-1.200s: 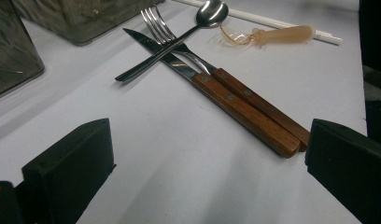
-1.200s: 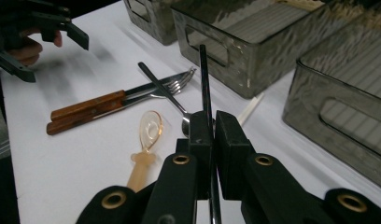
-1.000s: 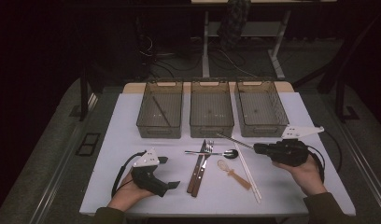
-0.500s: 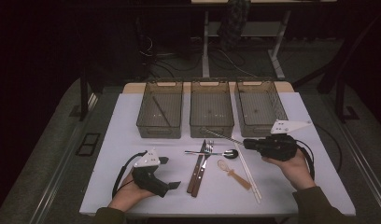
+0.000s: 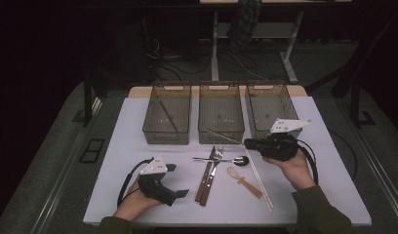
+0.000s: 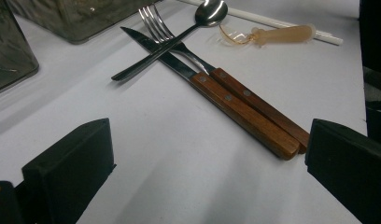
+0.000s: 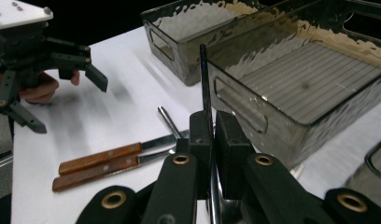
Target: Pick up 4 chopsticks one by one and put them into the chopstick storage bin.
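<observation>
A thin dark rod (image 7: 205, 79) stands pinched between the nearly closed jaws of the right gripper (image 7: 212, 135), its free end rising in front of the middle bin (image 7: 291, 88); in the high view that gripper (image 5: 255, 144) hangs just before the middle bin (image 5: 221, 134). The left gripper (image 5: 180, 183) rests on the white table (image 5: 124, 161) with jaws spread wide and nothing between them, near the wooden-handled knife (image 6: 235, 105), fork (image 6: 254, 100), spoon (image 6: 179, 37) and a pale straw (image 6: 272, 21).
</observation>
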### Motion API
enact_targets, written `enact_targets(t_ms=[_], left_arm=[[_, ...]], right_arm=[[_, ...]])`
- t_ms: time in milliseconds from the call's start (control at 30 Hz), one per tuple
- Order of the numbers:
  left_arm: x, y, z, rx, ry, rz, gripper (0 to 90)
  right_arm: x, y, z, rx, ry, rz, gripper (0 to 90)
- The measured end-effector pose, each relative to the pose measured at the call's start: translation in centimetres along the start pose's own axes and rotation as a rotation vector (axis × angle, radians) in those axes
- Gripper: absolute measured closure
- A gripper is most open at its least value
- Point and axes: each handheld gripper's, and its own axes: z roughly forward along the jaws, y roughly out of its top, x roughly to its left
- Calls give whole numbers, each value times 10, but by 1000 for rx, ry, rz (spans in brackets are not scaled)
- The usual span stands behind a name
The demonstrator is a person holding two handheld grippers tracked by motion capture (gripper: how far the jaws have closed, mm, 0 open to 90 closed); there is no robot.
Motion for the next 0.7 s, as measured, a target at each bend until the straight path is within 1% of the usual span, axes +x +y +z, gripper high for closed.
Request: enact_targets(t_ms=[267, 500, 700], left_arm=[[0, 0, -1, -4, 1, 2, 0], [0, 0, -1, -4, -1, 2, 0], [0, 0, -1, -8, -4, 1, 0]], right_arm=[[-3, 11, 17, -2, -7, 12, 854], [-3, 25, 30, 7, -14, 6, 854], [-4, 37, 40, 8, -22, 11, 854]])
